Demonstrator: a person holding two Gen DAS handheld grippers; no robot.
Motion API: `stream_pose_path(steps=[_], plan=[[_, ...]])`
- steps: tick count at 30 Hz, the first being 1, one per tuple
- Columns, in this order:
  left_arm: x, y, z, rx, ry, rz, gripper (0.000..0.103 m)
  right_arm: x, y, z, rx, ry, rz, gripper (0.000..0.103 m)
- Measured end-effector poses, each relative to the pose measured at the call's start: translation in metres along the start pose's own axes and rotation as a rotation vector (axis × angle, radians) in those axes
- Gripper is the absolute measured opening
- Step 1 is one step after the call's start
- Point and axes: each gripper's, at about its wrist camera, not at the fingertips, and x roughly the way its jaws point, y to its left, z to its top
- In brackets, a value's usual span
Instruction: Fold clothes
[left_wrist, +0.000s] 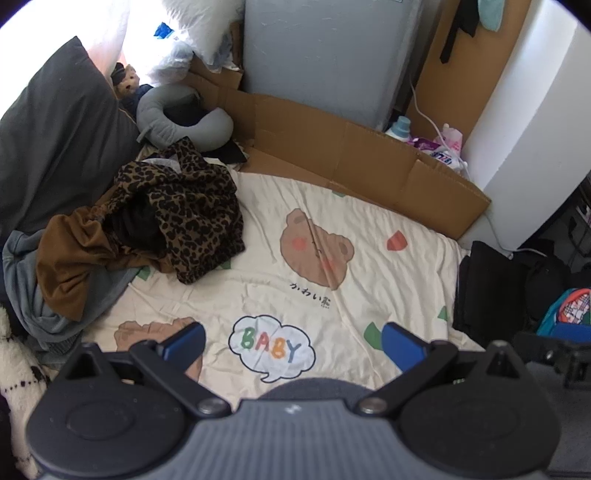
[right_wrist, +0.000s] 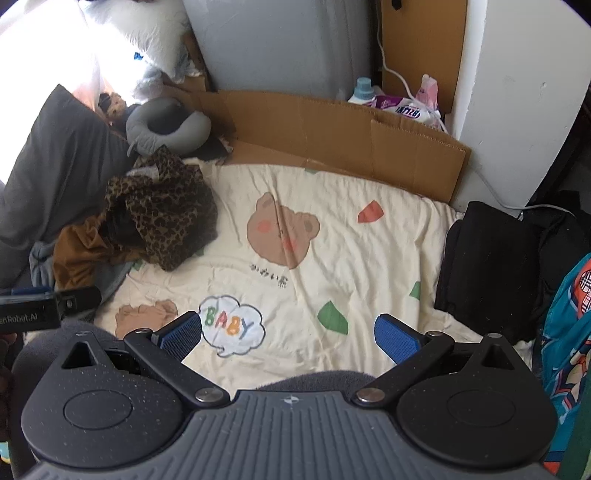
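A heap of clothes lies at the left of the bed: a leopard-print garment (left_wrist: 184, 210) (right_wrist: 166, 210) on top, a brown garment (left_wrist: 70, 258) (right_wrist: 77, 251) under it, and a grey-blue one (left_wrist: 26, 280) lowest. My left gripper (left_wrist: 293, 345) hovers open over the cream bear-print sheet (left_wrist: 369, 229), nothing between its blue pads. My right gripper (right_wrist: 288, 332) is also open and empty above the same sheet (right_wrist: 369, 258). Both stay well right of and nearer than the heap. Folded black clothing (left_wrist: 491, 288) (right_wrist: 487, 266) sits at the bed's right edge.
A dark grey pillow (left_wrist: 55, 140) and a grey neck pillow (left_wrist: 177, 114) lie at the far left. Cardboard (left_wrist: 369, 158) lines the back edge before a grey cabinet (left_wrist: 325, 55). Detergent bottle and packets (right_wrist: 399, 103) stand at back right. A colourful bag (right_wrist: 569, 332) is at right.
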Motion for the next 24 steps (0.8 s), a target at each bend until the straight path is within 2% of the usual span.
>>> stream_pose_path(steps=[4,6,10,15,24], plan=[[0.001,0.000,-0.001,0.003,0.002,-0.002,0.103,-0.004,-0.008,0.002,0.000,-0.034,-0.010,0.103],[0.001,0.000,-0.001,0.005,0.004,-0.003,0.103,-0.005,-0.005,-0.008,-0.017,-0.075,-0.019,0.103],[0.002,0.000,-0.002,0.008,0.006,-0.005,0.103,-0.001,0.004,-0.003,-0.044,-0.035,-0.068,0.103],[0.003,-0.001,-0.003,0.019,0.000,0.000,0.102,-0.004,0.007,-0.002,-0.044,-0.032,-0.081,0.103],[0.008,0.001,0.000,0.002,0.002,-0.016,0.102,-0.004,-0.005,-0.001,-0.015,-0.036,-0.054,0.103]])
